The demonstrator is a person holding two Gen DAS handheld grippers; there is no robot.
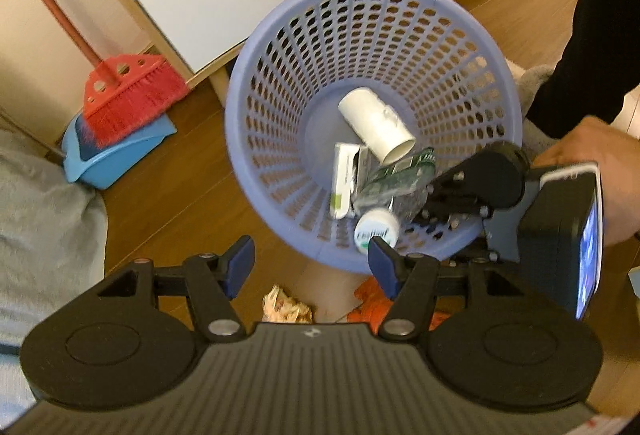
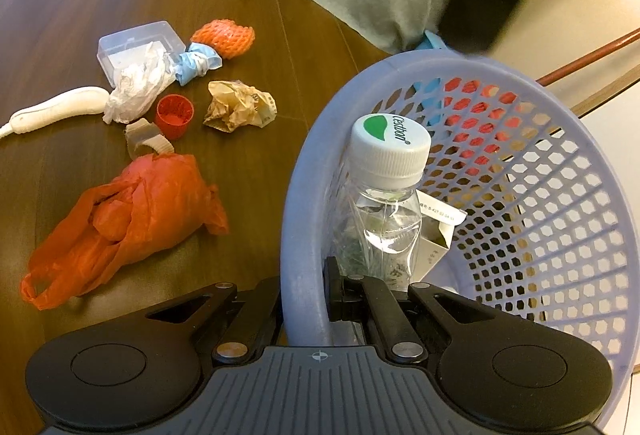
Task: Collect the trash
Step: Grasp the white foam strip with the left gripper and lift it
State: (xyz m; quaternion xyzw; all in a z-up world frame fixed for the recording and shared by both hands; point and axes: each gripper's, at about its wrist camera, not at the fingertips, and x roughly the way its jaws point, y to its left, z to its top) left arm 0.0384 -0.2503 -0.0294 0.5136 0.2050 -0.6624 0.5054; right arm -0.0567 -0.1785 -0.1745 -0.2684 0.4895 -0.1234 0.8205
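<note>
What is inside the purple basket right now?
The purple basket holds a white tube, a capped clear bottle and a small carton. Anything beneath them is hidden.

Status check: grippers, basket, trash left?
Right gripper shut on basket rim. Left gripper open, empty. Bottle inside. Red bag, crumpled paper on floor.

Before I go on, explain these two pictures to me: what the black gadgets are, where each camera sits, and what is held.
There is no robot. A person holds two handheld tools with fingers, each carrying a camera looking forward. The left camera shows the left gripper open and empty above a blue basket, with a hand gripping the other tool. The right camera shows the right gripper shut on the basket's rim. Inside lie a bottle, a white tube and a carton. On the floor remain an orange bag, crumpled paper and a red cap.
</note>
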